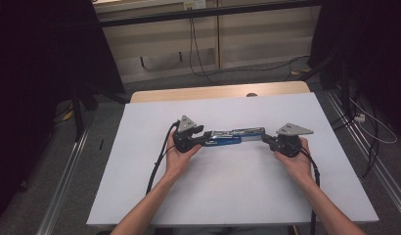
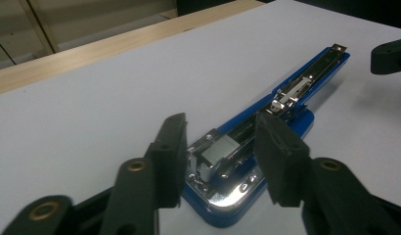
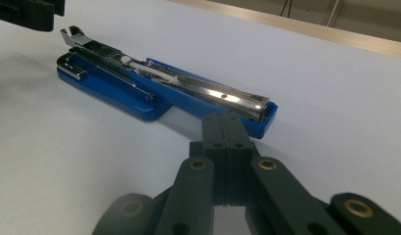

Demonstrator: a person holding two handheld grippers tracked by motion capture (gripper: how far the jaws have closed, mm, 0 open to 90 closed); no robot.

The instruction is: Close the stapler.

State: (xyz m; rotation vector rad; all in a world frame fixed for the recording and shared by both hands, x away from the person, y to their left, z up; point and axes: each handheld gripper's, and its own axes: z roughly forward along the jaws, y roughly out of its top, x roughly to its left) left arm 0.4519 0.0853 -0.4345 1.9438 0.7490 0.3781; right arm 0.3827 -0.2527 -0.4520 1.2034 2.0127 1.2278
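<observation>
A blue and chrome stapler point(image 1: 233, 136) lies swung open flat in the middle of the white table point(image 1: 213, 196). My left gripper point(image 1: 204, 138) is open, and its jaws straddle the stapler's chrome hinge end point(image 2: 215, 159) without pressing on it. The rest of the stapler point(image 2: 296, 90) stretches away from those jaws. My right gripper point(image 1: 264, 138) is shut with nothing between its fingers. Its tips point(image 3: 227, 129) sit right at the blue far end of the stapler point(image 3: 164, 83); whether they touch it I cannot tell. A hand holds each gripper from the near side.
A wooden strip point(image 1: 213, 92) runs along the table's far edge. Black cables point(image 1: 159, 161) trail from the grippers toward the near edge. Dark stands and cables occupy the floor left and right of the table point(image 1: 355, 117).
</observation>
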